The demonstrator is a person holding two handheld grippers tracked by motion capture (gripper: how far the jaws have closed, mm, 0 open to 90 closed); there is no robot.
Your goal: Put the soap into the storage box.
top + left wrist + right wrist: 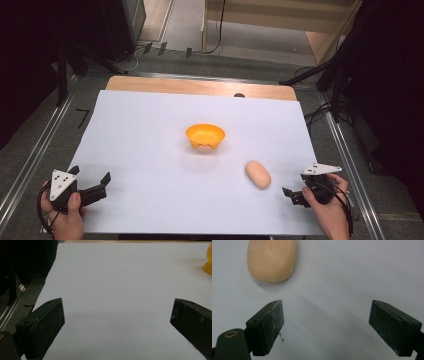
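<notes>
Right gripper nearing the bread roll, both grippers empty.

High view: tan oval bread roll [258, 174] lies on the white sheet [150, 150] covering the table, right of centre; round orange plastic bowl [205, 136] sits well apart behind it. Right gripper [292, 195] is just beside the roll, jaws spread, nothing between them. Left gripper [102, 184] rests at the near left corner, jaws also spread and empty.
Left gripper view: bare sheet between the 2 jaws; bowl cut off at the right edge.
Right gripper view: roll [272, 258] sits up-left of the jaw gap, top cut off. Judgement: shift the gripper left to centre the roll between the jaws, lower, then close gently across its short width, since it looks soft. Bowl contents cannot be made out.
</notes>
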